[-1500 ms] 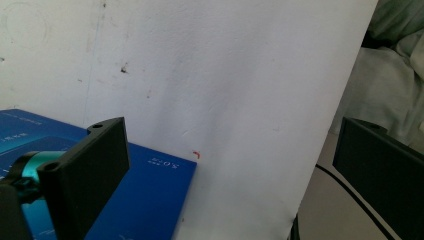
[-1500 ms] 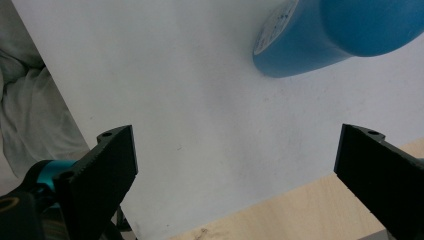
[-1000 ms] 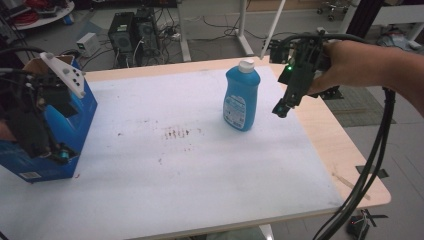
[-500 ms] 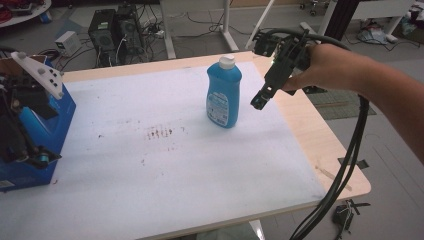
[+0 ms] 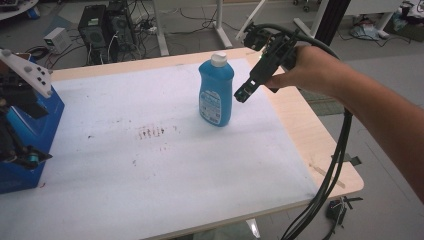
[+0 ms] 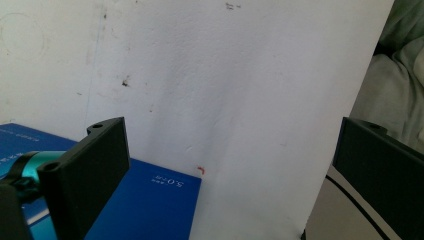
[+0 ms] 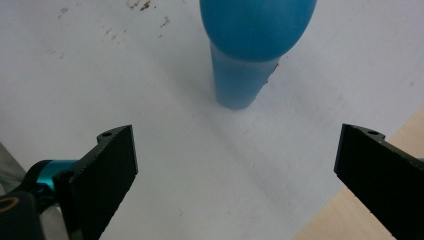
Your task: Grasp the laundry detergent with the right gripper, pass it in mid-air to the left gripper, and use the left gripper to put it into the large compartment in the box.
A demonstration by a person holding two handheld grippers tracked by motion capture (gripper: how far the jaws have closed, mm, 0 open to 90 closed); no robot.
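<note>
The step in hand looks like the approach to a grasp: the right gripper [image 5: 242, 95] hangs in the air just beside the blue detergent bottle [image 5: 216, 90], jaws spread wide and holding nothing, tips pointed down toward the bottle's shoulder. The bottle stands upright on the white table cover [image 5: 190, 165], white cap [image 5: 218, 59] on top, just ahead of and below this gripper; in the right gripper view the bottle [image 7: 250, 45] lies ahead, centred between the two jaws but beyond their tips. The next move probably calls for easing forward and down until the jaws straddle the body, then closing squarely so the tall bottle does not tip. The left gripper [image 6: 225, 165], jaws also spread wide and empty, sits well apart at the table's far side, just beside a blue box [image 6: 145, 205].
</note>
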